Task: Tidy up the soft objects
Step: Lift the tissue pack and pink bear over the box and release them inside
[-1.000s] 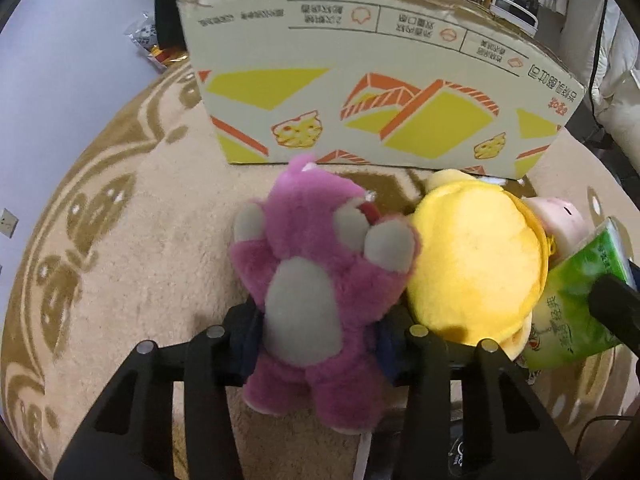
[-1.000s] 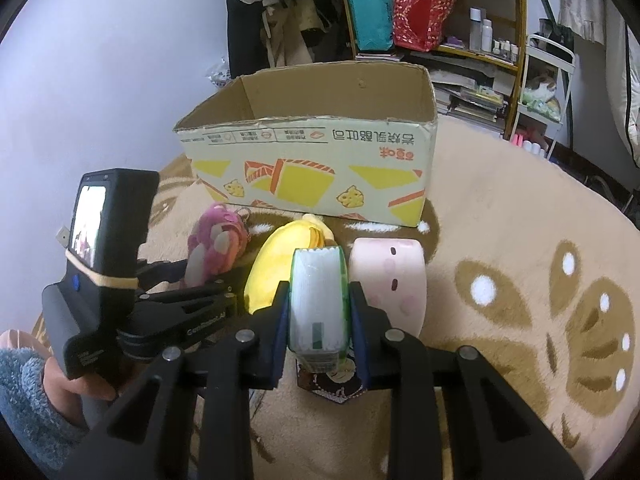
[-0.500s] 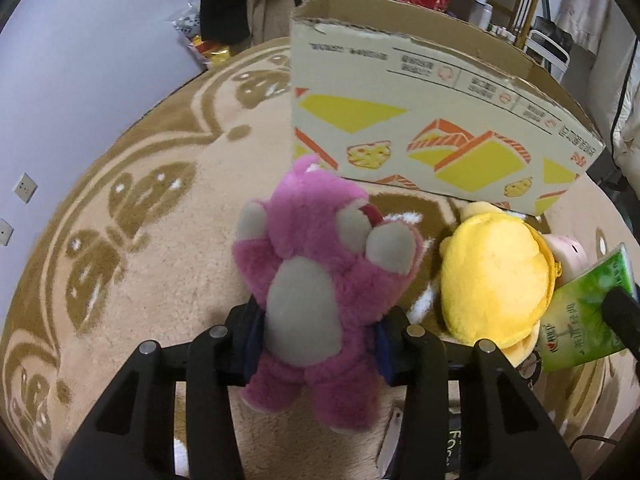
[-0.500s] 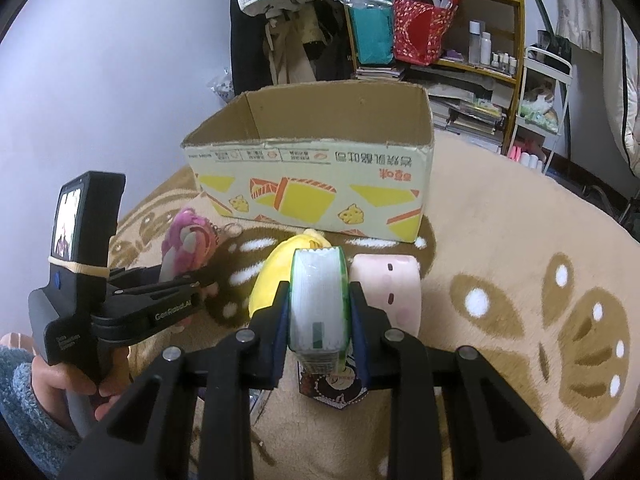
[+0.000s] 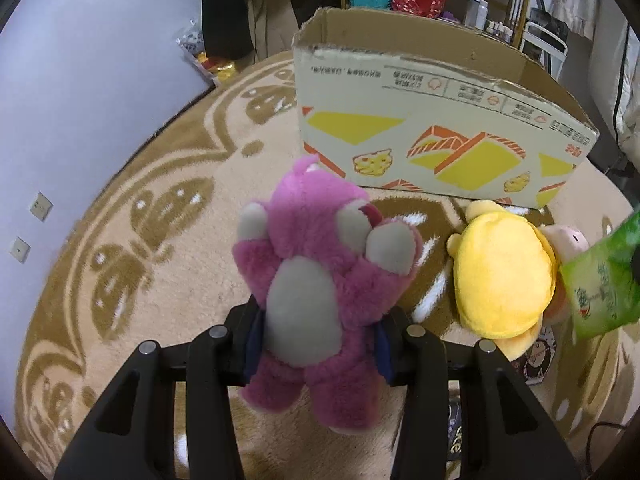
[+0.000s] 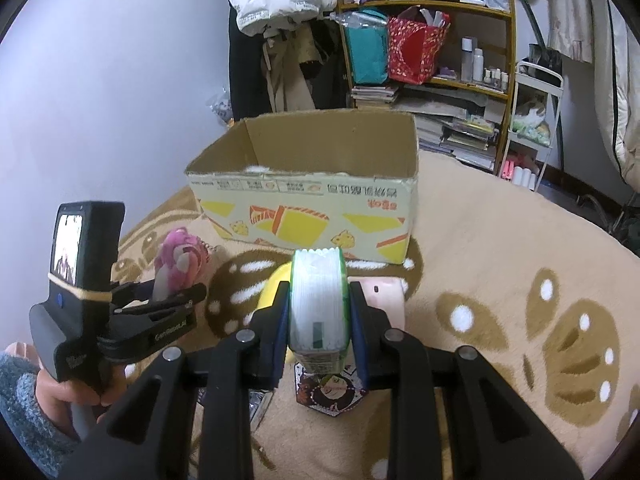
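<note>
My left gripper (image 5: 318,332) is shut on a pink plush bear (image 5: 320,272) and holds it above the rug; the bear (image 6: 180,260) also shows in the right wrist view. My right gripper (image 6: 318,316) is shut on a green tissue pack (image 6: 318,300), also seen at the right edge of the left wrist view (image 5: 604,280). A yellow plush (image 5: 504,276) and a pink plush (image 6: 384,298) lie on the rug below. An open cardboard box (image 6: 308,196) stands behind them, also in the left wrist view (image 5: 432,120).
A beige patterned rug (image 6: 520,280) covers the floor. A printed card (image 6: 330,392) lies under the tissue pack. A cluttered shelf (image 6: 432,40), hanging clothes (image 6: 280,40) and a white cart (image 6: 532,112) stand behind the box. A wall (image 5: 80,80) is at the left.
Both grippers have risen with their loads. The box's opening now shows more, and the plush toys on the rug look farther below.
</note>
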{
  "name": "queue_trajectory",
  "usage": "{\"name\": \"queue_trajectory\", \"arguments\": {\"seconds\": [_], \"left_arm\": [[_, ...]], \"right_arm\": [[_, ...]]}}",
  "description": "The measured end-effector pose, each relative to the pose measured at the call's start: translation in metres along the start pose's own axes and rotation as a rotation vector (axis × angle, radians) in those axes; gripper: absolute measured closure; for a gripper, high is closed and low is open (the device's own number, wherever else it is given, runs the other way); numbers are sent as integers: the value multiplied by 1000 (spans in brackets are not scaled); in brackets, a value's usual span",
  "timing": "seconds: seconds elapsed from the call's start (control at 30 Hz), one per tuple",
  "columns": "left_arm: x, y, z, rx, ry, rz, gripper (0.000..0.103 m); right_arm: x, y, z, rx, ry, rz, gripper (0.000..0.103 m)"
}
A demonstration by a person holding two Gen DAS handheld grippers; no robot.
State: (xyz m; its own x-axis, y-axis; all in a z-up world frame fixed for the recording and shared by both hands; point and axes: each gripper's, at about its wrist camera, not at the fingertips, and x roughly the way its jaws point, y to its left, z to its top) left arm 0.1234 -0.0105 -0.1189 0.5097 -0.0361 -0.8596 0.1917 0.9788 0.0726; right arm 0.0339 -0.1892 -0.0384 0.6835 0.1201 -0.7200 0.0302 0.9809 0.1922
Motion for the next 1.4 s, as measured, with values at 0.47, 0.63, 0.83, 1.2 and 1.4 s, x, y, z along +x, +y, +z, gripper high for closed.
{"name": "queue_trajectory", "arguments": {"seconds": [0.47,0.63,0.83,1.2,1.4], "left_arm": [[-41,10,9,-22,-57,39,60],[-59,11,20,-18,-98,38,60],[-76,9,35,9,-158,56,60],[-107,-15,83,85,-263,81,60],[-109,-26,106,97,-301,66,60]], "right_arm": [[-10,0,11,11,-46,5,75],[-17,1,21,-1,-69,-16,75],[-30,3,37,-13,-104,-23,75],[-37,5,78,-27,-178,-16,75],[-33,4,100,-29,-214,-17,75]]}}
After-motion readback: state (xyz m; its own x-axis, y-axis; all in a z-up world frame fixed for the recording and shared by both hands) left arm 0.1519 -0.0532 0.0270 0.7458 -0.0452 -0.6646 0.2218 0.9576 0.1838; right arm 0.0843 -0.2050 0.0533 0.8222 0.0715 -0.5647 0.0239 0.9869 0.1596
